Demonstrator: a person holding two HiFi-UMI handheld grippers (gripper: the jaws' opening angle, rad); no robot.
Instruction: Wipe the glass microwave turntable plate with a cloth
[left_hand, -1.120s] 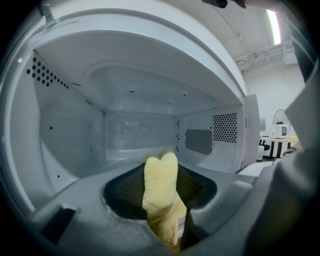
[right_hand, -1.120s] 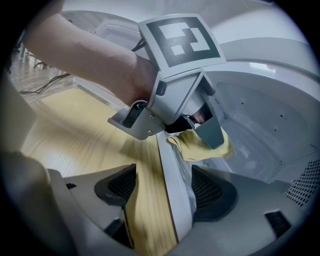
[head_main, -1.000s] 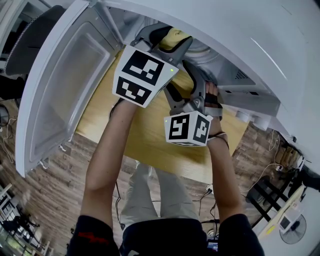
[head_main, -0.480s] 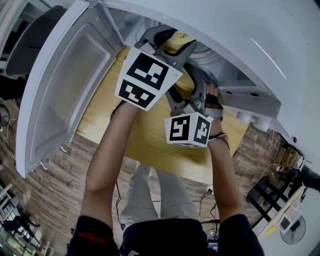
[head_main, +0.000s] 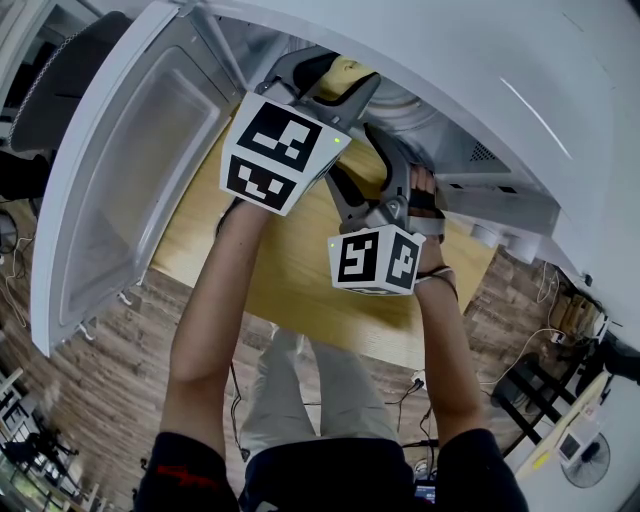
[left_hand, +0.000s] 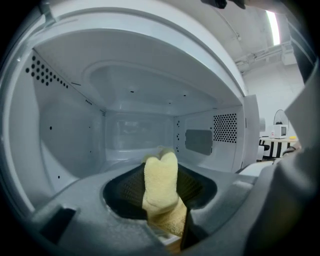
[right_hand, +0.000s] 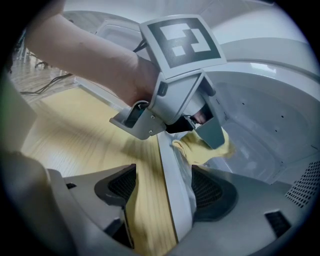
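**Cloth at the oven's mouth, plate not clearly seen**

The left tool (left_hand: 160, 202) was clamped on a folded yellow cloth (left_hand: 161, 179), which stood upright between its pads and rose past their tips. That tool pointed into the cavity of an open white microwave (head_main: 480, 70), whose door (head_main: 130, 170) hung wide on the person's left. In the right gripper view, the cloth hung from the left tool just inside the oven's front edge.

The right tool (right_hand: 165, 189) had its jaws apart, gripping nothing. Between them showed the wooden tabletop (head_main: 290, 260) and a pale strip seen edge-on. The strip ran nearer the right-hand pad, and the cloth met it at its far end. Whether that strip was the rim of the glass turntable plate or the oven's own sill could not be told. No view showed the plate plainly.

In the head view, both tools were close together at the oven's opening, the left one above and further in.
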